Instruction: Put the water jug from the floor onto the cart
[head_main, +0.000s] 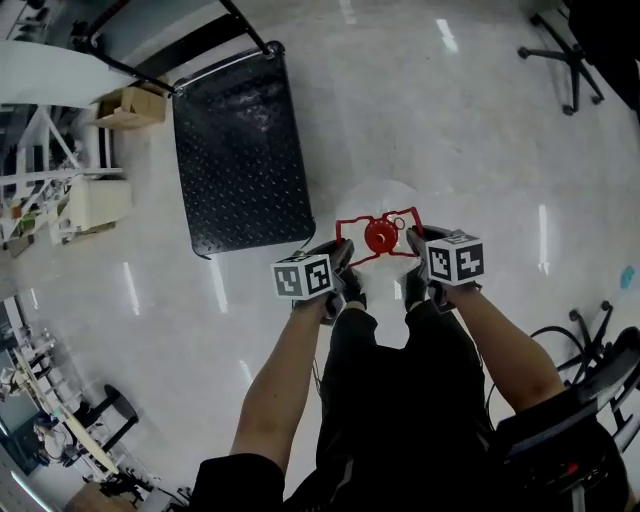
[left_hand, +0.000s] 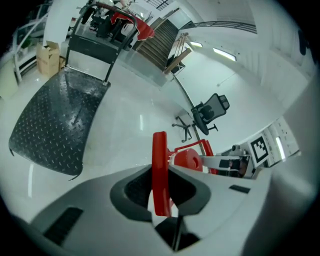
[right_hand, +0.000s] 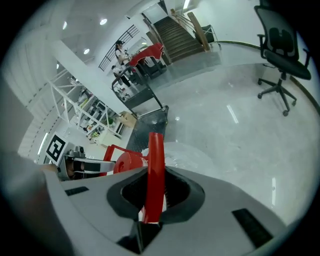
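The water jug (head_main: 385, 200) is clear with a red cap (head_main: 381, 236) and a red handle frame (head_main: 350, 222) round its neck; it hangs just in front of my legs. My left gripper (head_main: 343, 252) is shut on the frame's left bar (left_hand: 159, 165), and my right gripper (head_main: 413, 240) is shut on its right bar (right_hand: 156, 165). In each gripper view the red bar stands upright between the pads, with the cap (left_hand: 187, 159) (right_hand: 125, 161) just beyond. The black diamond-plate cart (head_main: 240, 150) lies on the floor to the far left of the jug, its bed bare.
A cardboard box (head_main: 130, 105) and white shelving (head_main: 50, 170) stand left of the cart. An office chair (head_main: 570, 60) is at the far right, and another chair (head_main: 590, 420) is behind me on the right. Stairs (right_hand: 180, 35) and a person (right_hand: 122, 50) are in the distance.
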